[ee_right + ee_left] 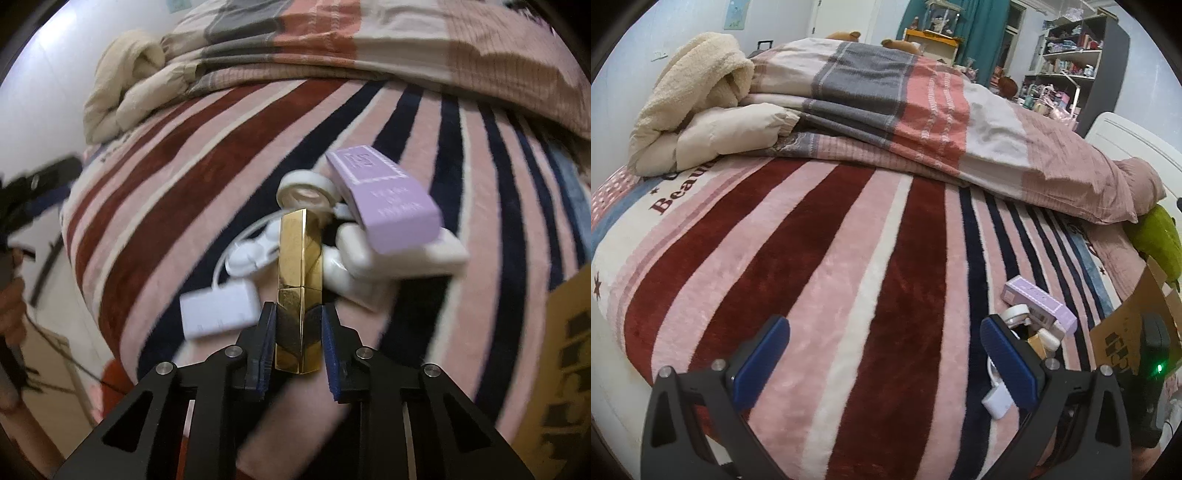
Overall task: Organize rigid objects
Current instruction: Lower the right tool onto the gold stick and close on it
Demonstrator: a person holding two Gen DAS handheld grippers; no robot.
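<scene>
My right gripper (298,317) is shut on a gold rectangular tube (299,266), held pointing forward over the striped blanket. Beyond it lies a small pile: a purple box (388,199), a round white jar (306,192), white plastic items (373,266) and a white adapter with cable (218,310). My left gripper (882,350) is open and empty over the blanket, left of the same pile. There the purple box (1038,299), the white jar (1015,314) and the white adapter (997,400) show beside its right finger.
A cardboard box (1126,325) stands at the right edge of the bed, also in the right wrist view (569,354). Folded quilts (886,110) and a cream blanket (701,96) lie across the far bed. A green plush (1156,240) sits at right. Shelves (1071,55) stand behind.
</scene>
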